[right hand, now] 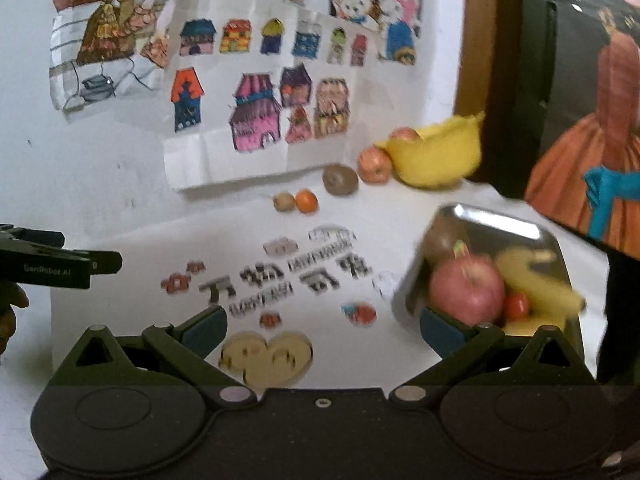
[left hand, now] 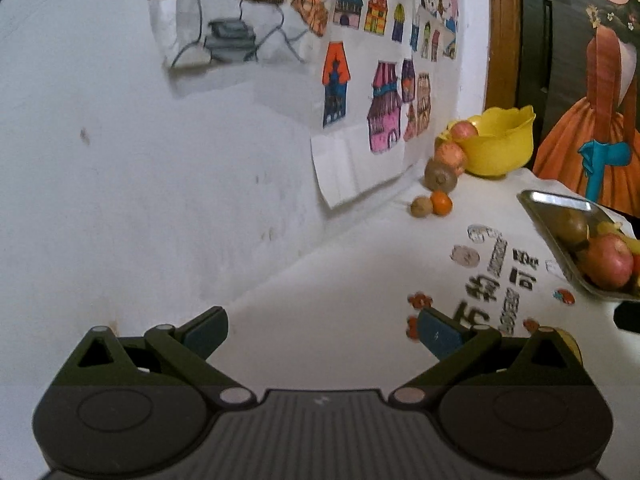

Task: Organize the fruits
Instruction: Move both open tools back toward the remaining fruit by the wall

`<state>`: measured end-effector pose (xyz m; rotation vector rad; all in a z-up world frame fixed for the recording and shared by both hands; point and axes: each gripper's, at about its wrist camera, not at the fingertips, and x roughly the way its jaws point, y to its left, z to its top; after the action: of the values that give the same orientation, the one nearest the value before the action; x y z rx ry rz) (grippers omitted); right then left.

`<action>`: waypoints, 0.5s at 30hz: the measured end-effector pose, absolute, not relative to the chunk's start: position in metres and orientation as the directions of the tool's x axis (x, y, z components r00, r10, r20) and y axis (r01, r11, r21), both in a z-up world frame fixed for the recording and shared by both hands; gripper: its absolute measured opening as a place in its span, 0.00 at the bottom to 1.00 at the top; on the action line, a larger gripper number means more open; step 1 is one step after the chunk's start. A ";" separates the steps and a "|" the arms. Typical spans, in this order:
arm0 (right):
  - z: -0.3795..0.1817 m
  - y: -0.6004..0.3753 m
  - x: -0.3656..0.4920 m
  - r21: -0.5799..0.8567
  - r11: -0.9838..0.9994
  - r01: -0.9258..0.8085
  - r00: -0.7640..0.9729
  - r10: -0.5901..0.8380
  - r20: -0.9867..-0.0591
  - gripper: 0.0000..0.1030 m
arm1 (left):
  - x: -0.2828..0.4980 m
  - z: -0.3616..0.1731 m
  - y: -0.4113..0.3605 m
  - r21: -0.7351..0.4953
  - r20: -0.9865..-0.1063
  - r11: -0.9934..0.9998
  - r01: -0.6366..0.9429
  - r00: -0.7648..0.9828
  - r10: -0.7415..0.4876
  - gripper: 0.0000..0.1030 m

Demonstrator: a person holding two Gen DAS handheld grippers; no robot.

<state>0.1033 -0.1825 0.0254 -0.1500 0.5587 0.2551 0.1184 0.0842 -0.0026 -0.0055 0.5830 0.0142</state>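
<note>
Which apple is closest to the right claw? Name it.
The big red apple in the steel tray, just ahead of the right claw. The other two are far back: one inside the yellow bowl, one on the table beside it.

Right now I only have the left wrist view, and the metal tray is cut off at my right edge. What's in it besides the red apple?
Observer: In the right wrist view, a banana lies just behind the red apple in the metal tray.
Operator: Anything small tucked in there?
Observer: Yes, a small red fruit, possibly a tomato, sits between the apple and the banana.
Operator: Is the right gripper carrying anything?
Observer: No. The right gripper is open and empty, over the printed tablecloth, with one finger near the tray's front corner.
</note>
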 end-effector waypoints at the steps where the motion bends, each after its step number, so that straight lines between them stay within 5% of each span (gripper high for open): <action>1: 0.029 -0.181 0.108 -0.075 0.954 -0.290 0.821 0.209 -0.531 0.99 | 0.121 0.001 0.084 0.002 -0.541 1.000 -0.012 0.841 0.011 1.00; 8: 0.044 -0.174 0.146 -0.112 0.925 -0.363 0.845 0.276 -0.457 0.99 | 0.138 0.017 0.074 0.026 -0.443 0.997 0.066 0.895 -0.048 1.00; 15: 0.038 -0.180 0.213 -0.068 0.922 -0.381 0.802 0.293 -0.520 0.99 | 0.169 0.009 0.054 0.119 -0.439 0.983 0.141 0.895 -0.075 1.00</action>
<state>0.2131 -0.1802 0.0380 -0.1726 0.5278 0.3632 0.1692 0.0540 0.0094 0.1491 0.4485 -0.1123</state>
